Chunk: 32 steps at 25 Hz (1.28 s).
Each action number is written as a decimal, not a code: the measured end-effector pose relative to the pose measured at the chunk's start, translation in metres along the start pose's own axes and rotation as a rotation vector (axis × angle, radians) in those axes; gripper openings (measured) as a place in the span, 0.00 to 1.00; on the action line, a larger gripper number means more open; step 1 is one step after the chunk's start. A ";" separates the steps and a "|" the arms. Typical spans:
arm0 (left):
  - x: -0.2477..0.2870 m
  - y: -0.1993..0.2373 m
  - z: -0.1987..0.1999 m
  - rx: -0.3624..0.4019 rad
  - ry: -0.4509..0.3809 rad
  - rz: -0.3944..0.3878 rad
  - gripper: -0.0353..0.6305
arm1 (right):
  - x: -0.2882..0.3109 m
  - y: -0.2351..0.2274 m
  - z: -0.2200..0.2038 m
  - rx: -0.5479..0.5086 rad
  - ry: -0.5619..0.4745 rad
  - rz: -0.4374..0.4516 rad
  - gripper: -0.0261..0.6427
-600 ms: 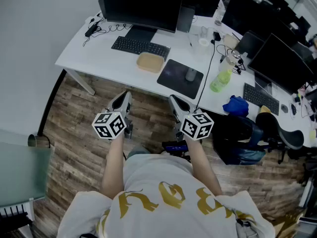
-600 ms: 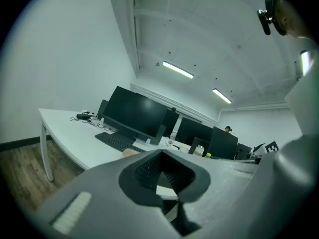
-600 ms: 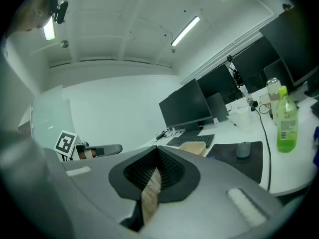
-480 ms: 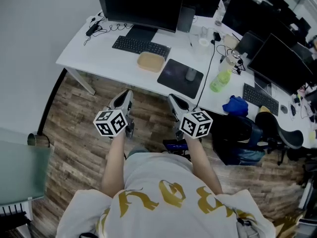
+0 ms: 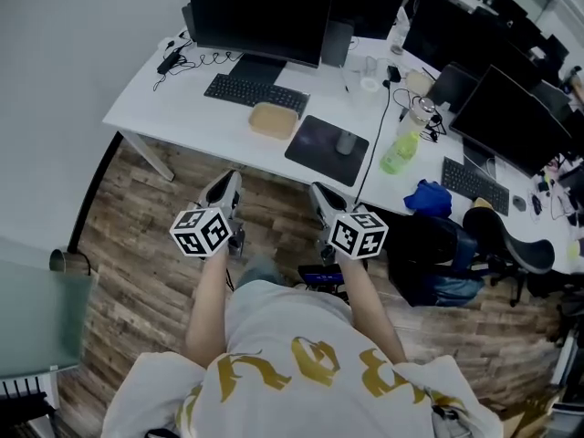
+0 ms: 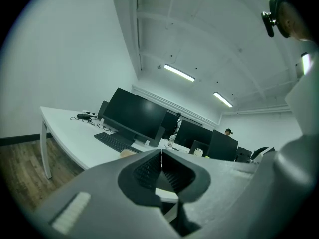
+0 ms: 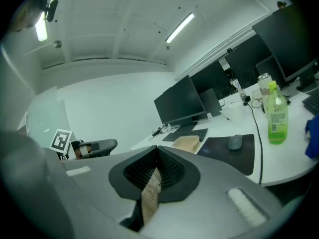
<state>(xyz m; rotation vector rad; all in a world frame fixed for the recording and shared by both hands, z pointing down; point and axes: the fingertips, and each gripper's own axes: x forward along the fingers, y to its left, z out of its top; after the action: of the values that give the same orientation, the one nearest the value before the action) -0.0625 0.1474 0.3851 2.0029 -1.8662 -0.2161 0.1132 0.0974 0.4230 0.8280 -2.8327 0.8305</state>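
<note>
Room: office; white desk [image 5: 173,108] on wood-plank floor [image 5: 137,235].
Grippers: our left gripper [image 5: 229,182] and right gripper [image 5: 319,191] closed, empty, over floor.
Nearest: tan tray [image 5: 274,121], mouse pad [image 5: 315,146] near desk edge.
Beyond: keyboard [image 5: 254,93], monitor [image 5: 260,12].

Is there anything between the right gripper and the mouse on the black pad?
Nothing visible does. The right gripper, jaws together, hangs over the wooden floor short of the desk; the mouse lies uncovered on the black pad, a cable running to its right.
</note>
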 end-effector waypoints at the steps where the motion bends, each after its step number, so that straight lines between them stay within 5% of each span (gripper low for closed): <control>1: -0.001 0.001 -0.002 -0.004 0.002 0.003 0.06 | -0.001 -0.003 -0.001 0.007 0.002 -0.011 0.08; 6: 0.007 0.008 -0.016 -0.036 0.043 0.011 0.21 | 0.003 -0.018 -0.002 0.043 0.007 -0.010 0.16; 15: 0.071 0.043 -0.001 -0.064 0.036 -0.051 0.26 | 0.060 -0.043 0.004 -0.050 0.088 -0.034 0.21; 27: 0.211 0.144 -0.012 -0.113 0.248 -0.114 0.26 | 0.168 -0.114 -0.003 0.040 0.255 -0.100 0.23; 32: 0.258 0.175 -0.020 -0.143 0.299 -0.149 0.26 | 0.197 -0.131 -0.013 0.006 0.405 -0.087 0.25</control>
<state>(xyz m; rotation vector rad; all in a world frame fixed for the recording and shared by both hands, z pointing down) -0.1904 -0.1089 0.5093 1.9557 -1.4794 -0.0822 0.0120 -0.0829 0.5390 0.6854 -2.4267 0.8795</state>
